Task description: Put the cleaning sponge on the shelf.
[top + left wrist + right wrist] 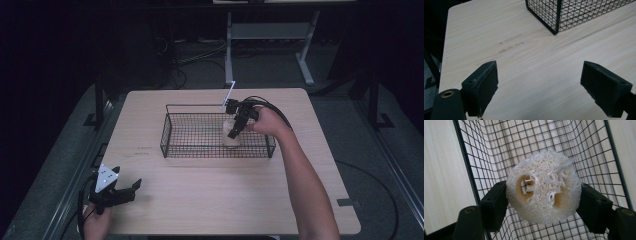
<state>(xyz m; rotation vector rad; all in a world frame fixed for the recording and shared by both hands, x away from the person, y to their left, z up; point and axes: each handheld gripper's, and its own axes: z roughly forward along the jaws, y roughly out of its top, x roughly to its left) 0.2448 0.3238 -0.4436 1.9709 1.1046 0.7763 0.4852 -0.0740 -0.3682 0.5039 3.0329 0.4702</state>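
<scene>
One loofah held over the wire basket

Nearest the person, the left gripper (131,190) rested at the table's (200,200) front left corner, jaws spread wide and holding nothing. Farther out, the right gripper (544,202) pinched a pale loofah sponge (544,187) between its two pads, inside or just above the black wire basket (172,131) toward the basket's right end. Whether the sponge was going in or coming out could not be told. Apart from that sponge, the basket's mesh floor looked bare. By my judgement, either a release or a lift remained.

Loofah (544,187) between tongs (541,206) (over basket (586,147))
</scene>
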